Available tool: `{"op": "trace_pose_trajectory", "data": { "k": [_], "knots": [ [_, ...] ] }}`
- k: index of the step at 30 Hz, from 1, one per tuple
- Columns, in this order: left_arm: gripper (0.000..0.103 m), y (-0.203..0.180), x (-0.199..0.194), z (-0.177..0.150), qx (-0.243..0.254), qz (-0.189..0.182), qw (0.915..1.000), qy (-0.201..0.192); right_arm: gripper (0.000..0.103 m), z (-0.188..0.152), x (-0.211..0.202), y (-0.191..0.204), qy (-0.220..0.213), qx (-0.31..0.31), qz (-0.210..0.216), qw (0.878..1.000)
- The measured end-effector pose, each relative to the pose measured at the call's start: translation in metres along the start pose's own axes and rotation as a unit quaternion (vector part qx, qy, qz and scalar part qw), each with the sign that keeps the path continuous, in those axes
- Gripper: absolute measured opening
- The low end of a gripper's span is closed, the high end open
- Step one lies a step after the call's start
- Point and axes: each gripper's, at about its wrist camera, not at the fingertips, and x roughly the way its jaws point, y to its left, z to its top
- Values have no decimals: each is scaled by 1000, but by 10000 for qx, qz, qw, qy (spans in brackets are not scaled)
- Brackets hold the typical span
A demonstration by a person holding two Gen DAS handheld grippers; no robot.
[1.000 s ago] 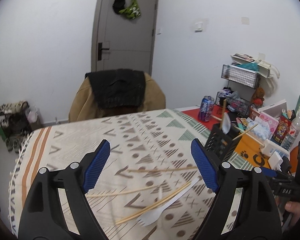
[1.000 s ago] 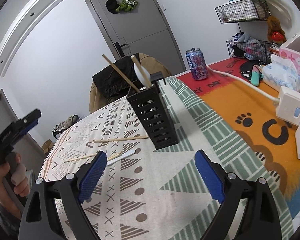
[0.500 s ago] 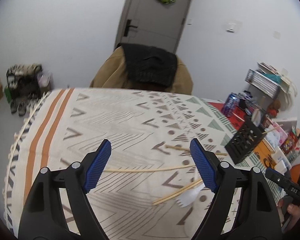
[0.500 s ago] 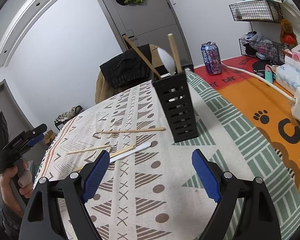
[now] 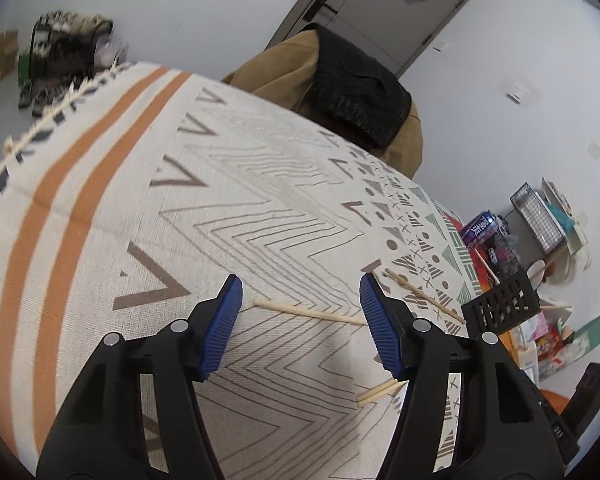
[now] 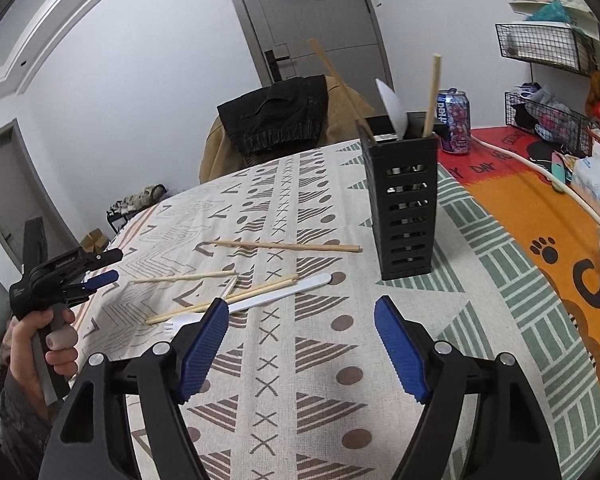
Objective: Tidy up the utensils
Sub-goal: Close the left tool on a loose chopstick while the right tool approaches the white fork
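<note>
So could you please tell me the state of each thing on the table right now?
Holder: upright, holding two chopsticks and a spoon.
Fork: flat on the cloth.
Loose chopsticks: lying scattered.
Can: upright.
Left tool: open, just been closing, straddling a chopstick.
Right tool: open, just been closing, empty.

Patterned cloth [image 6: 480, 248] beneath the tongs; soda can [image 6: 454, 120] ahead-right; wire baskets [image 6: 540, 46] on wall far right; chair draped with black garment [image 6: 276, 116] ahead; grey door [image 6: 312, 20] beyond.

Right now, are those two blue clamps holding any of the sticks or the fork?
No. The left gripper has been closing around a chopstick without pinching it. The right gripper, also narrowing, holds nothing.
</note>
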Motion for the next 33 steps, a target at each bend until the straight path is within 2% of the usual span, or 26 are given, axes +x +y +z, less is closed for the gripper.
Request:
{"op": "trace_pose_trajectory", "data": {
  "k": [8, 13, 17, 20, 23, 25, 26, 28, 33],
  "knots": [
    [51, 19, 19, -5, -539, -249, 9979, 254, 74, -1, 8, 13, 68, -135, -44, 9999],
    [50, 24, 21, -6, -817, -449, 9955, 184, 73, -2, 13, 30, 115, -379, 3, 9992],
    [49, 20, 22, -9, -838, -443, 9954, 146, 73, -5, 16, 48, 169, -699, 20, 9974],
    [44, 20, 24, -11, -890, -498, 9947, 162, 73, -6, 19, 63, 236, -898, 110, 9956],
    [34, 24, 25, -11, -986, -459, 9939, 154, 72, -8, 21, 79, 274, -1168, 81, 9927],
    [16, 28, 27, -11, -1056, -411, 9934, 187, 70, -11, 26, 92, 340, -1383, 80, 9898],
    [12, 30, 28, -11, -1084, -410, 9930, 209, 68, -13, 29, 100, 393, -1523, 78, 9875],
    [11, 31, 23, -11, -1087, -395, 9932, 142, 65, -18, 35, 113, 486, -1788, 49, 9827],
    [10, 31, -4, -5, -943, -361, 9942, -365, 57, -29, 47, 141, 666, -2442, 14, 9674]
  ]
}}
